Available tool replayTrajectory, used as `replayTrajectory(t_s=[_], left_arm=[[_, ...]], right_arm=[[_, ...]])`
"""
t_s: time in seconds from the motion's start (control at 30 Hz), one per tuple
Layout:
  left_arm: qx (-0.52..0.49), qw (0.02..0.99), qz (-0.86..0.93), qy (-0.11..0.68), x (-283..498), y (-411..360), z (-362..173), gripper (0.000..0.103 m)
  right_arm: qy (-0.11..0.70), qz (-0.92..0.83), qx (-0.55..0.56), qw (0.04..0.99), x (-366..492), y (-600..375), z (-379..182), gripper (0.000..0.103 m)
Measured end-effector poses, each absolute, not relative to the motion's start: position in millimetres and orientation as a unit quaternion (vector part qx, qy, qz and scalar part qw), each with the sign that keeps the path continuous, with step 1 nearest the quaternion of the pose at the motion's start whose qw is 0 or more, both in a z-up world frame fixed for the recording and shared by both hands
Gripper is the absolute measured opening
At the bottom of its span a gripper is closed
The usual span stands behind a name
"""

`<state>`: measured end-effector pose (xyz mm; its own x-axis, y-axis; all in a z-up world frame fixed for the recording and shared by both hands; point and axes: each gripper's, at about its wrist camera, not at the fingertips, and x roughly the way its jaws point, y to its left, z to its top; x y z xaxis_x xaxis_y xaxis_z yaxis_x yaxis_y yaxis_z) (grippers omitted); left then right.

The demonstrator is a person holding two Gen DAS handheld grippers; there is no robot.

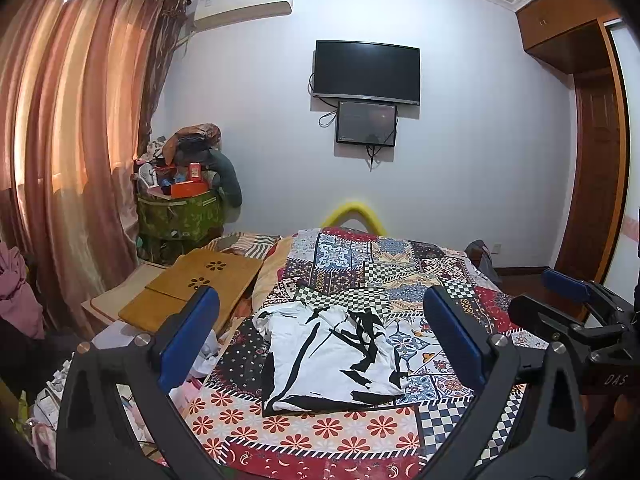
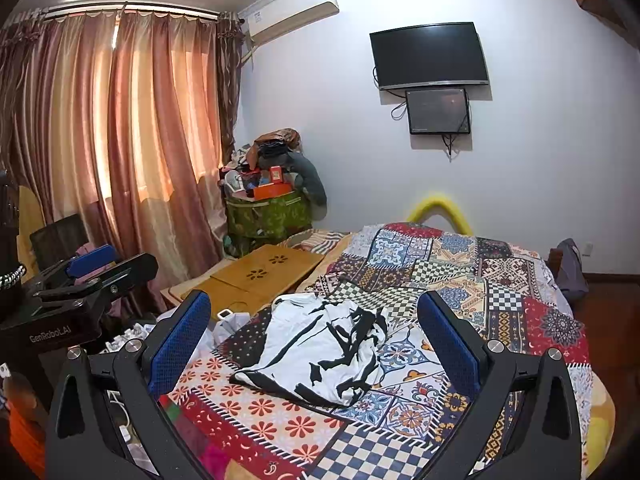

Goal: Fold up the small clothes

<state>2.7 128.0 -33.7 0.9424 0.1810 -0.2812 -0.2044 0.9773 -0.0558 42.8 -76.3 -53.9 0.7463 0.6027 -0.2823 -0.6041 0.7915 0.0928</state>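
A small white garment with black brush marks (image 1: 332, 356) lies partly folded on the patchwork bedspread (image 1: 304, 432); the right wrist view shows the garment (image 2: 320, 352) rumpled on its right side. My left gripper (image 1: 320, 312) hovers open above its near edge, blue pads wide apart, holding nothing. My right gripper (image 2: 316, 316) is also open and empty above the bedspread (image 2: 520, 280), short of the garment. The right gripper (image 1: 576, 300) appears at the right edge of the left wrist view; the left gripper (image 2: 92, 276) appears at the left of the right wrist view.
A wooden lap desk (image 1: 196, 284) lies on the bed's left side beside loose clothes (image 1: 200, 356). A green bin piled with items (image 1: 180, 208) stands in the corner by the curtains (image 1: 72, 140). A television (image 1: 366, 72) hangs on the far wall.
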Motion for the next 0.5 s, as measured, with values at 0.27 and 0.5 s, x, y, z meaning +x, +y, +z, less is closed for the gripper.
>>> replayTrajectory(t_s=[0.27, 0.5], left_arm=[[-0.04, 0.986, 0.084, 0.141, 2.8, 130.9, -31.6, 0.103], [-0.037, 0.986, 0.075, 0.144, 2.7, 132.5, -31.6, 0.103]], right_arm=[[0.15, 0.321, -0.003, 0.935, 41.7, -76.0, -53.7, 0.103], [0.15, 0.317, -0.004, 0.936, 40.8, -74.6, -53.8, 0.103]])
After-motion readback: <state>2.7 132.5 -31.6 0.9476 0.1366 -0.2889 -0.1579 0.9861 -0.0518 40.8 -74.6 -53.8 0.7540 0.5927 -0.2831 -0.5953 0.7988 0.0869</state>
